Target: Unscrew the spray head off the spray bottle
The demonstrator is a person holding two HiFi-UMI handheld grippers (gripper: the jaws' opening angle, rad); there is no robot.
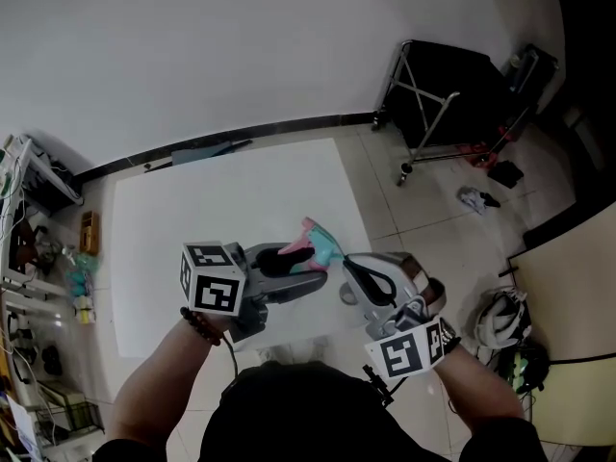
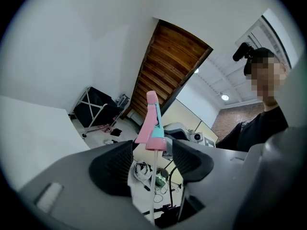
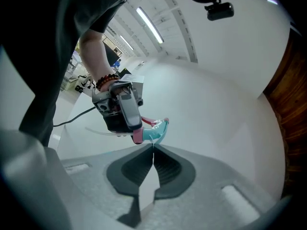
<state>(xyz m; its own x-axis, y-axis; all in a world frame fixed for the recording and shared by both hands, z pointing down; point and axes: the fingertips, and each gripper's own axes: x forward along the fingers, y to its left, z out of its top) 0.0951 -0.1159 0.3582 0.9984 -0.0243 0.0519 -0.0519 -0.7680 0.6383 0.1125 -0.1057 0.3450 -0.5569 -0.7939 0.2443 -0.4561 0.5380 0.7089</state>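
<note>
While the spray head is sitting already off, no bottle showing anywhere, its pink collar is lying between the jaws of the left claw, which is standing released, pads not visibly pressing. Its long axis is running straight out along that claw, dip tube trailing back. The right claw is clenching on nothing, tips just beside the teal nozzle, above the white surface.

Pink-and-teal spray head; marker cubes patterned in black-and-white squares; white mat over pale beige floor tiles.
</note>
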